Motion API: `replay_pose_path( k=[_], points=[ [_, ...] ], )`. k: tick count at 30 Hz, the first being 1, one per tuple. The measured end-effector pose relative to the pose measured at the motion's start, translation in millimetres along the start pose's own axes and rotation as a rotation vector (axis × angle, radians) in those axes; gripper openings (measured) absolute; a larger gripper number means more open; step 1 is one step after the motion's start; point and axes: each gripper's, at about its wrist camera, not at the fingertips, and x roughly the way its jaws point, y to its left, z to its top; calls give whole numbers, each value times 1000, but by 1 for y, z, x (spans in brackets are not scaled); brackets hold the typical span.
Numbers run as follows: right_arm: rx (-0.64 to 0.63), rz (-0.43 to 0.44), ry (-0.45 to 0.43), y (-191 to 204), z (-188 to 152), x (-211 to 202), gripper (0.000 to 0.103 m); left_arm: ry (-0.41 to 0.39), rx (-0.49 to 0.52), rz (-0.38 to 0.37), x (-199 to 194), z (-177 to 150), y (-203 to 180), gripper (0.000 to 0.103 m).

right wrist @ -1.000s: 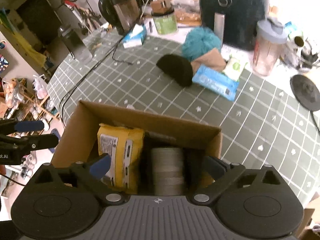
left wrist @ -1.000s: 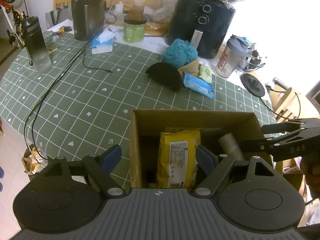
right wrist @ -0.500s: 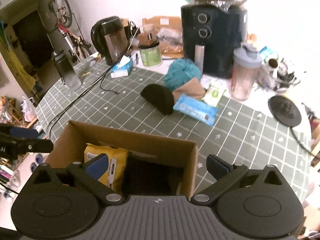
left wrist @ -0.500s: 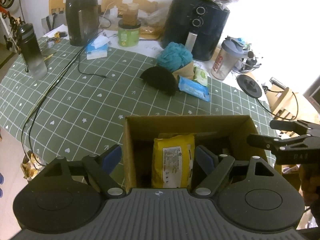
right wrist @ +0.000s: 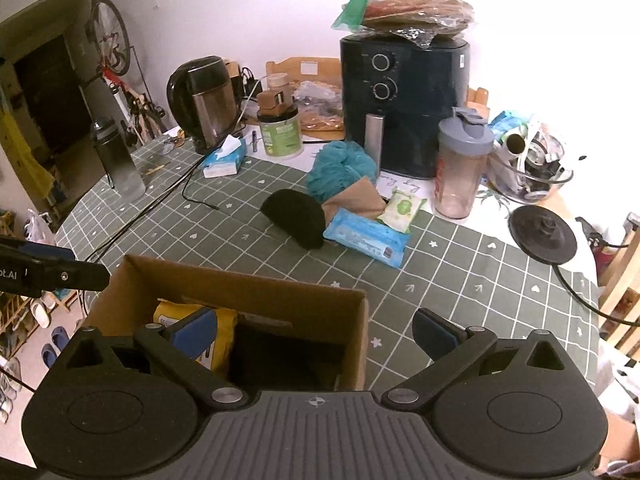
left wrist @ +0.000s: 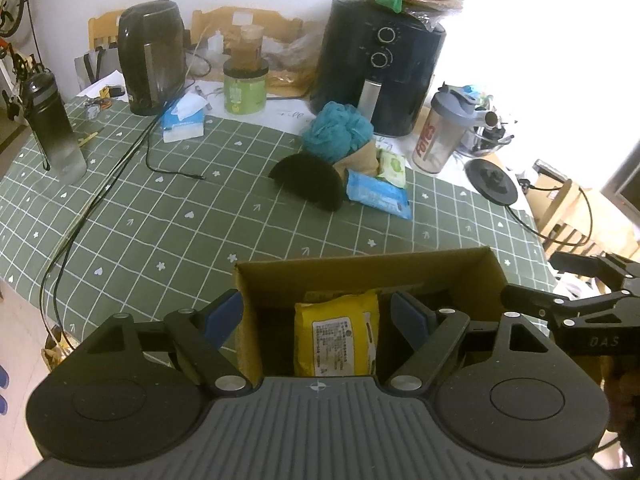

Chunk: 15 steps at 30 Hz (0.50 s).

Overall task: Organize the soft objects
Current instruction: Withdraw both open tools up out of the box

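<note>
An open cardboard box [left wrist: 360, 270] [right wrist: 240, 284] stands at the table's near edge with a yellow wipes pack [left wrist: 336, 334] [right wrist: 222, 330] upright inside. Farther back lie a black soft pad [left wrist: 310, 184] [right wrist: 296, 216], a teal bath pouf [left wrist: 338, 132] [right wrist: 340, 166], a tan cloth [left wrist: 360, 160] [right wrist: 356, 202], a blue wipes pack [left wrist: 378, 196] [right wrist: 366, 238] and a green wipes pack [left wrist: 392, 166] [right wrist: 402, 208]. My left gripper [left wrist: 318, 316] is open and empty above the box. My right gripper [right wrist: 314, 332] is open and empty over the box's right wall.
A black air fryer [left wrist: 378, 64] [right wrist: 404, 100], kettle [left wrist: 152, 56] [right wrist: 204, 100], shaker bottle [left wrist: 440, 132] [right wrist: 460, 168], green jar [left wrist: 245, 90], tissue box [left wrist: 182, 120], dark water bottle [left wrist: 54, 132] and cables [left wrist: 100, 184] crowd the back and left. A kettle base [right wrist: 542, 234] lies at the right.
Both grippers have pulled back and up from the box. The grey roll seen inside the box a second ago is out of sight now.
</note>
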Motion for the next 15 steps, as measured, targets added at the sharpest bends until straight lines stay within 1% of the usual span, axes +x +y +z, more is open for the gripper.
replay_pose_path(
  k=[10,15],
  points=[
    [9,-7,-4,-3,0,-1,103,-10,5,2,0,2,-1,81],
    [6,-10,0,-7,3,0,103,-24,28,7,-2,6,0,81]
  ],
)
